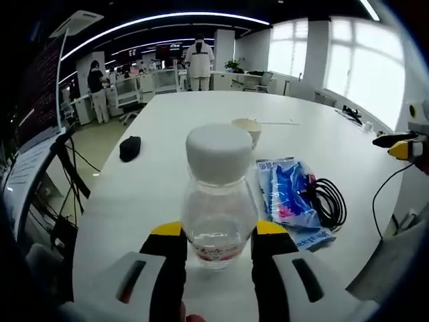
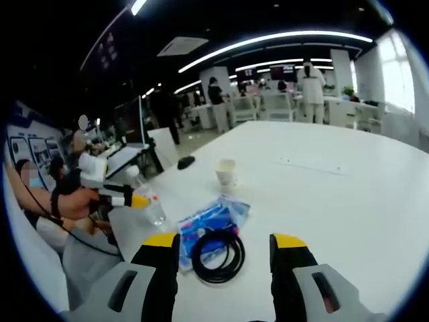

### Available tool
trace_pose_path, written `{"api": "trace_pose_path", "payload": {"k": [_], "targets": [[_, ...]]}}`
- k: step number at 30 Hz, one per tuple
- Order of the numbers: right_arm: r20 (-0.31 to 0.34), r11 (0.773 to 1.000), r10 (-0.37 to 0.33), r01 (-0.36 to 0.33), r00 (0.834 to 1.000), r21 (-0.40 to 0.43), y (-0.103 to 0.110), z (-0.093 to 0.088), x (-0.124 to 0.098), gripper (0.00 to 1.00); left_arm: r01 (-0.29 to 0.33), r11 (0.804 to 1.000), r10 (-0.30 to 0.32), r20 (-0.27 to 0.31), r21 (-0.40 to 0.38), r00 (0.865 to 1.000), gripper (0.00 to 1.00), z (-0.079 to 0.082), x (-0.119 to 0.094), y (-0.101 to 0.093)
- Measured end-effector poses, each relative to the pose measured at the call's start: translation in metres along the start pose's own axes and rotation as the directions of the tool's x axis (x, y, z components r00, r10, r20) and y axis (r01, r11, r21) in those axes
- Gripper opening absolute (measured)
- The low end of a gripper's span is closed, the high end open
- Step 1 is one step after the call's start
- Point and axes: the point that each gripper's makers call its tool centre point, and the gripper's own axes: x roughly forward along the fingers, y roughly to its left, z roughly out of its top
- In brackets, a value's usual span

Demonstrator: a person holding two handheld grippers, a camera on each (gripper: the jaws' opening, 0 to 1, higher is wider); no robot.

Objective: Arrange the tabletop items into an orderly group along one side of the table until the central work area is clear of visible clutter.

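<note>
No print on the blue packet or elsewhere is legible.

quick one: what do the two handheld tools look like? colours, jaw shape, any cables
Both match: the left tool and right tool have pale grey-white bodies with a dark slot on each side, carrying two black jaws capped with yellow tips. The jaws are broad and blocky, rising in parallel. Seen from the right gripper view, the left tool shows a white body with a yellow tip and a dark cable trailing below.

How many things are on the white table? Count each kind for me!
Bottle: 1
Paper cup: 1
Blue packet: 1
Black cable coil: 1
Small black thing: 1
Total: 5
</note>
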Motion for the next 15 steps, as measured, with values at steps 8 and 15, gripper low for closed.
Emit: {"api": "trace_pose_path", "payload": {"k": [8, 15], "targets": [[-0.001, 1.0, -0.02, 0.02, 1.0, 0.012, -0.006, -0.001, -0.004, 0.55, 0.007, 1.0, -0.007, -0.001, 0.013, 1.0, 0.35, 0.014, 0.008, 0.003], [-0.001, 0.999, -0.034, 0.034, 0.999, 0.025, -0.011, -0.003, -0.006, 0.55, 0.012, 1.0, -0.012, 0.008, 0.029, 1.0, 0.35, 0.027, 0.02, 0.01]]}}
